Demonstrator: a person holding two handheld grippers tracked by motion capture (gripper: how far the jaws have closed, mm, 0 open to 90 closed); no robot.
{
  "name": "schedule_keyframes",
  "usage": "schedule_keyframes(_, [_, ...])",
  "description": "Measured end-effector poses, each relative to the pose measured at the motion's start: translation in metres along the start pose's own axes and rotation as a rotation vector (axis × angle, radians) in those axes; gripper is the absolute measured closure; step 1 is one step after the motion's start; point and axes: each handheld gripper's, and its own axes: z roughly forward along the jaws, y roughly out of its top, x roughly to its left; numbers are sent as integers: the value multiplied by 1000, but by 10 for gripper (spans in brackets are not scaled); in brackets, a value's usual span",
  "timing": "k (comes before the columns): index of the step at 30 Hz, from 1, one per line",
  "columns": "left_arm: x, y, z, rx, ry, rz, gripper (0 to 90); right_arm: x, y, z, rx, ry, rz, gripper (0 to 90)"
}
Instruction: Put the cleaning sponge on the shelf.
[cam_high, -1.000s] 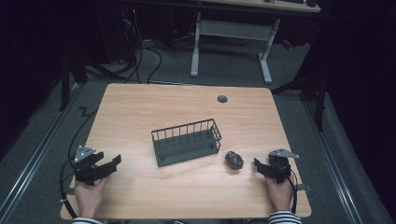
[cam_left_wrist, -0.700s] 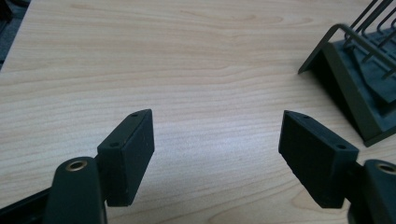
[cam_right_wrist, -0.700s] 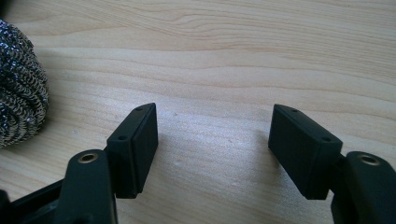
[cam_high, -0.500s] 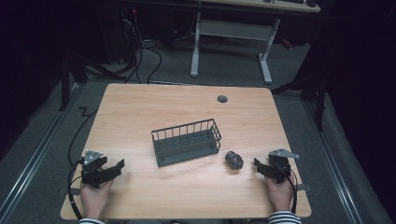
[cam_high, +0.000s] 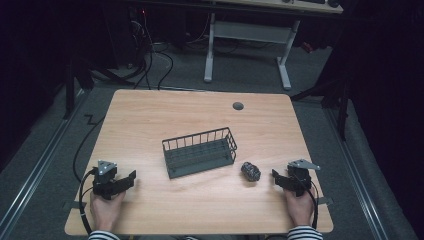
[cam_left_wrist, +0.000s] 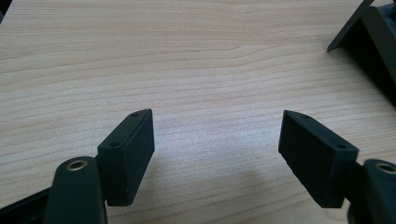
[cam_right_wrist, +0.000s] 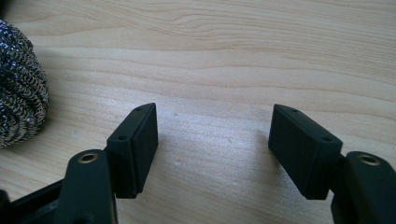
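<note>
Wire basket (cam_high: 200, 152) long axis left-right; scourer (cam_high: 250, 171) beside.

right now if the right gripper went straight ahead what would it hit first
Probably nothing: the right gripper faces bare table between its open jaws. The scrubber sits off to its left, likely just outside that line.

Table (cam_high: 150, 120): pale wood-grain top, smooth, matt. Basket (cam_high: 200, 152) at centre: dark wire, dull finish; scourer (cam_high: 250, 171) at its 4 o'clock: coiled metal strands, glinting, rough. Jaw blocks of left gripper (cam_left_wrist: 217, 154) and right gripper (cam_right_wrist: 212, 149): black matt plastic.
</note>
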Motion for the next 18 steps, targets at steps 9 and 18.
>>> schedule_keyframes(9, [2, 0, 4, 5, 20, 7, 273, 0, 0, 0, 0, 2, 1, 328])
schedule_keyframes(18, [7, -4, 7, 23, 53, 17, 272, 0, 0, 0, 3, 6, -2, 310])
